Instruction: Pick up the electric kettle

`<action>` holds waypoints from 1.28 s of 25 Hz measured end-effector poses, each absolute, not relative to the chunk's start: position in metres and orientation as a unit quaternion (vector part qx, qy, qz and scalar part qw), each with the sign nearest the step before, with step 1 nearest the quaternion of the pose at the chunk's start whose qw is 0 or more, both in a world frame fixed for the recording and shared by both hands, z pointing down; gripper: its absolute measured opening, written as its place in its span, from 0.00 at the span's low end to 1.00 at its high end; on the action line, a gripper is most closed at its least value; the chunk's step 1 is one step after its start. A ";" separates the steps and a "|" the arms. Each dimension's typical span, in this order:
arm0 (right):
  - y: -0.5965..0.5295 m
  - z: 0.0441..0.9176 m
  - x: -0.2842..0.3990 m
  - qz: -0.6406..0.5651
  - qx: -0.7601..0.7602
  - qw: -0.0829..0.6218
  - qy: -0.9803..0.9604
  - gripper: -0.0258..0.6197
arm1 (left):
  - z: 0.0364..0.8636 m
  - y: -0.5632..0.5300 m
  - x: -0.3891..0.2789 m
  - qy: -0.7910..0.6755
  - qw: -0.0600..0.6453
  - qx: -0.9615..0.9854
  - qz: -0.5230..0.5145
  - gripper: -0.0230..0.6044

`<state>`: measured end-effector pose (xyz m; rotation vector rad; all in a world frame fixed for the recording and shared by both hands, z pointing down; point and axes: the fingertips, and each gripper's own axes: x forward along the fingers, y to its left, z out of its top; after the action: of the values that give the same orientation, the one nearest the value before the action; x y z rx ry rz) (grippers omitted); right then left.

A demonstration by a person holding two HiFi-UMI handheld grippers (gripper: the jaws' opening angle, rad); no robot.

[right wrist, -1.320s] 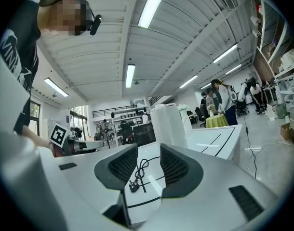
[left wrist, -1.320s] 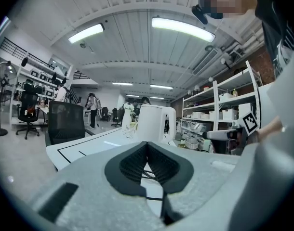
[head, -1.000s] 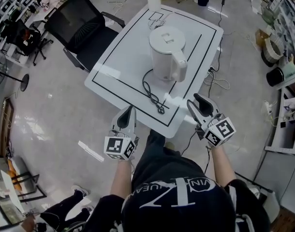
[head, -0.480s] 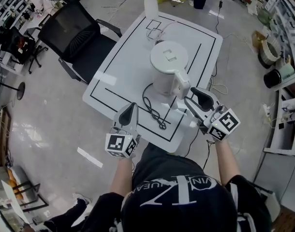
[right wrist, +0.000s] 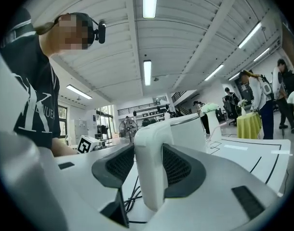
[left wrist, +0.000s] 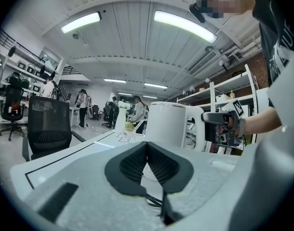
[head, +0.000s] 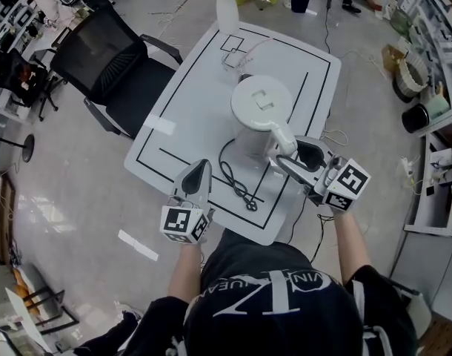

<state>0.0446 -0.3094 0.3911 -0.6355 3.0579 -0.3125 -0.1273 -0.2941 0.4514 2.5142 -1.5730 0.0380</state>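
- State: the electric kettle (head: 260, 117) stands upright on the white table (head: 183, 87), towards the edge nearest the person. Its handle (right wrist: 149, 172) is between the jaws of the right gripper (head: 296, 158). Those jaws have just been opening and stand wide, so the pads do not appear to be clamping yet. The left gripper (head: 195, 176) is clenched on nothing and hovers over the near table edge.
- Slip: the handle is smooth, rounded plastic. If the jaws close off-centre, only the pad edges would bite and the handle could squirt out.
- Shove: pushing further in before closing could slide or tip the kettle.
- Swing: the body hangs to one side of the handle, so a weak clamp would probably let it pivot downward on lifting. Fill level cannot be seen.
- Snag: the power cord (head: 233, 173) lies looped on the table at the kettle's foot. It could drag along or catch the left gripper beside it.
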 end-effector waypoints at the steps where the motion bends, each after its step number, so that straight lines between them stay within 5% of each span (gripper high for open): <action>1: -0.310 0.392 0.042 -0.103 -0.194 -0.002 0.976 0.33 | 0.452 -0.296 -0.128 -0.527 0.089 0.845 0.013 0.04; 32: -0.303 0.403 -0.006 -0.091 -0.150 -0.012 0.984 0.31 | 0.476 -0.307 -0.132 -0.523 0.117 0.844 0.025 0.04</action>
<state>-0.0060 -0.3030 0.4029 -0.4748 3.1166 -0.2878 -0.1321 -0.3071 0.4758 2.4694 -1.5315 0.0746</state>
